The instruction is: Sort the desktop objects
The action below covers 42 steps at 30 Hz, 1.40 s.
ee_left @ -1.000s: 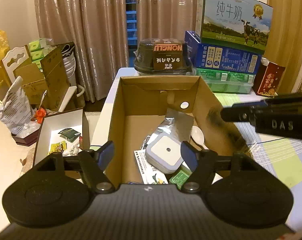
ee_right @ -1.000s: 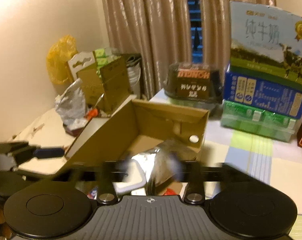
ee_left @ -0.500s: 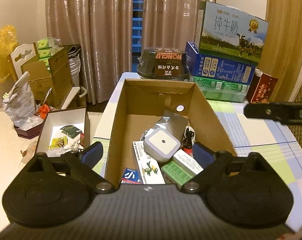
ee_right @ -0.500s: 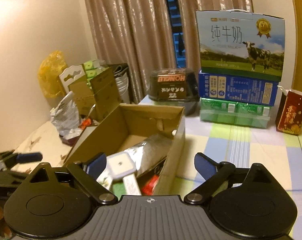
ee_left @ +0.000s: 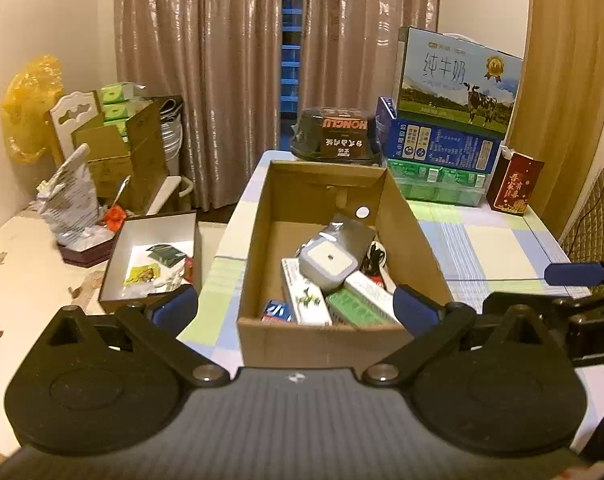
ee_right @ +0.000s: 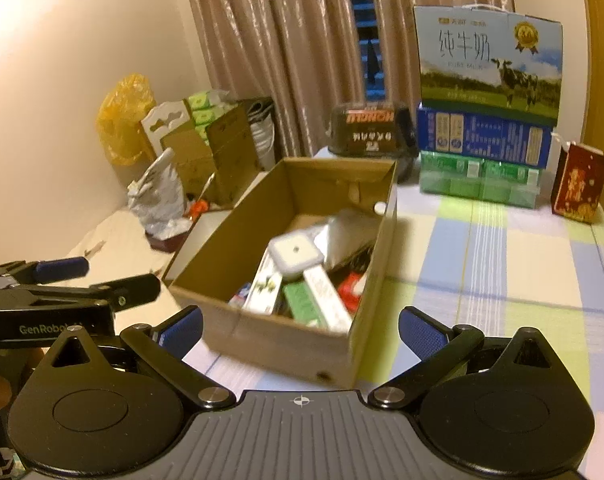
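Observation:
A brown cardboard box stands on the checked tablecloth. Inside it lie a white square device, a silver foil pouch, green-and-white packets and other small items. My left gripper hovers before the box's near wall, its jaws opening wide with nothing between them. My right gripper hangs at the box's near right corner, jaws also opening and empty. The white device shows there too. Each gripper's blue pad shows at the edge of the other's view.
Stacked milk cartons, a dark lidded container and a red bag line the table's far end. Left of the table, a white-lined open box sits on a lower surface among bags and cartons.
Both grippers have drawn back from over the box and their jaws have spread wide. The right gripper no longer reaches over the box's right wall.

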Available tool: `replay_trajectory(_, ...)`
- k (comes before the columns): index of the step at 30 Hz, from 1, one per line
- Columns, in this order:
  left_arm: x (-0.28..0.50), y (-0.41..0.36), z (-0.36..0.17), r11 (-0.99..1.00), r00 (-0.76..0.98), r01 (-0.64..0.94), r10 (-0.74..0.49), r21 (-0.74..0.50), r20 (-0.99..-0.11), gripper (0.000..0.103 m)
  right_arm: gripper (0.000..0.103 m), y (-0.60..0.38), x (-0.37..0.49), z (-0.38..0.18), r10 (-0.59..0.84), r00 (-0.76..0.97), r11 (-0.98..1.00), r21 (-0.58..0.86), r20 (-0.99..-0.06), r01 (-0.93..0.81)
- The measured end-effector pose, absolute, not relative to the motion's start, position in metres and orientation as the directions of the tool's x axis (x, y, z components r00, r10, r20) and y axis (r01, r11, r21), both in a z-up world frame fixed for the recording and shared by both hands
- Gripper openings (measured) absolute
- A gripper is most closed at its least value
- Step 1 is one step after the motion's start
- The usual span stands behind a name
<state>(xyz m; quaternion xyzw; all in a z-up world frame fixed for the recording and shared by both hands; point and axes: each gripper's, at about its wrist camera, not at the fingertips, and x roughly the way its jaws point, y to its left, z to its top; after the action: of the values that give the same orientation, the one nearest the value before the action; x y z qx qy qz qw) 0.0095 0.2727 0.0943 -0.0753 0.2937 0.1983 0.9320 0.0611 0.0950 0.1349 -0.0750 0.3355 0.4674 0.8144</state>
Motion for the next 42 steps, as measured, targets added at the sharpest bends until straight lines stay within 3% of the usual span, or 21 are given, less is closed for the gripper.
replay_trajectory(8, -0.033, 0.251, 0.102, 0.881, 0.706, -0.472, 0.392, 0.021, -0.59, 0.102, 0.101, 0.07, 0.032, 0.136, 0.68, 0.368, 0.586, 0.167, -0.634, -0.793)
replay_trajectory(18, -0.064, 0.233, 0.104, 0.87, 0.704, -0.491, 0.366, -0.044, -0.609, 0.102, 0.101, 0.046, 0.012, 0.137, 0.654, 0.384, 0.603, 0.142, -0.652, -0.785)
replay_trajectory(42, -0.058, 0.215, 0.091, 0.888, 0.696, -0.459, 0.342, -0.026, -0.632, 0.102, 0.101, 0.038, 0.009, 0.129, 0.635, 0.394, 0.614, 0.125, -0.664, -0.779)
